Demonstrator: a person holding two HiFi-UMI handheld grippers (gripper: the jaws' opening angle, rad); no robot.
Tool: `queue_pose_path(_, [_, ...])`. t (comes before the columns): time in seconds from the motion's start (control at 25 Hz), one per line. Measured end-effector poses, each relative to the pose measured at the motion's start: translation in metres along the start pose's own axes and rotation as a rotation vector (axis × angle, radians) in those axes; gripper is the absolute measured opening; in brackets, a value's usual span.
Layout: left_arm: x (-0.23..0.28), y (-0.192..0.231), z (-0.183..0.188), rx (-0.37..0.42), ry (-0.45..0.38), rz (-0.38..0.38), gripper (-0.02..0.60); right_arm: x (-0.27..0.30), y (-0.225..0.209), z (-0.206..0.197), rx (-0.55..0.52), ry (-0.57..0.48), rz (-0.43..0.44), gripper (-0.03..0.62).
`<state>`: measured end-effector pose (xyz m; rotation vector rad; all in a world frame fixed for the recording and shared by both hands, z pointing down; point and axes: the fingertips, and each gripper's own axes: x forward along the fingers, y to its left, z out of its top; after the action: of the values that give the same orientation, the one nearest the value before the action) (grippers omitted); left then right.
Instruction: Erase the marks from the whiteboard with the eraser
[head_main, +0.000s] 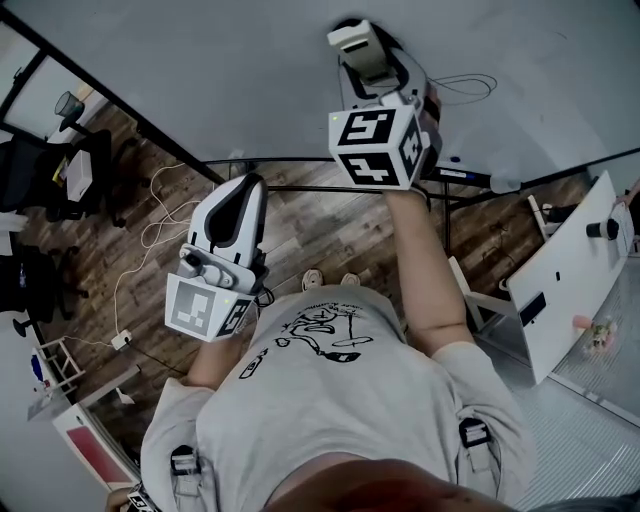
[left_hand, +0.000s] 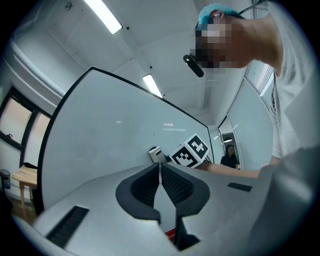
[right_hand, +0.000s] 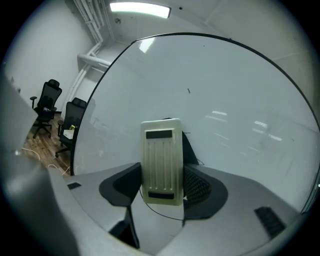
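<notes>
The right gripper (right_hand: 161, 186) has its jaws closed on the pale eraser (right_hand: 161, 162), which stands upright between them with its ribbed back to the camera and its dark pad against the whiteboard (right_hand: 235, 95). A small dark mark (right_hand: 188, 90) sits above the jaws. The left gripper (left_hand: 160, 181) is well apart from the board, its jaws together on nothing.

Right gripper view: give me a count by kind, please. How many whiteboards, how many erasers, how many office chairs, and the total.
Whiteboard: 1
Eraser: 1
Office chairs: 2
Total: 4
</notes>
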<state>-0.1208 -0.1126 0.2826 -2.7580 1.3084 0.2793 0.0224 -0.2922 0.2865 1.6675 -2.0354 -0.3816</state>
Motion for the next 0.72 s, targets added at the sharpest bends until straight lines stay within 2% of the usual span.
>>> queue_pose_path(0.24, [-0.01, 0.004, 0.002, 0.002, -0.002, 0.03, 0.032, 0.007, 0.031, 0.003, -0.038, 0.011, 0.061, 0.256])
queue_pose_path(0.4, [-0.012, 0.0, 0.003, 0.002, -0.003, 0.028, 0.032, -0.002, 0.036, 0.006, -0.011, -0.023, 0.117, 0.258])
queue_pose_path(0.52, [-0.008, -0.005, 0.002, -0.002, -0.003, 0.015, 0.032, -0.019, 0.022, 0.008, 0.019, -0.064, 0.117, 0.258])
queue_pose_path(0.72, [0.006, -0.019, 0.001, -0.009, -0.008, -0.026, 0.032, -0.039, -0.031, -0.006, 0.095, -0.084, 0.049, 0.258])
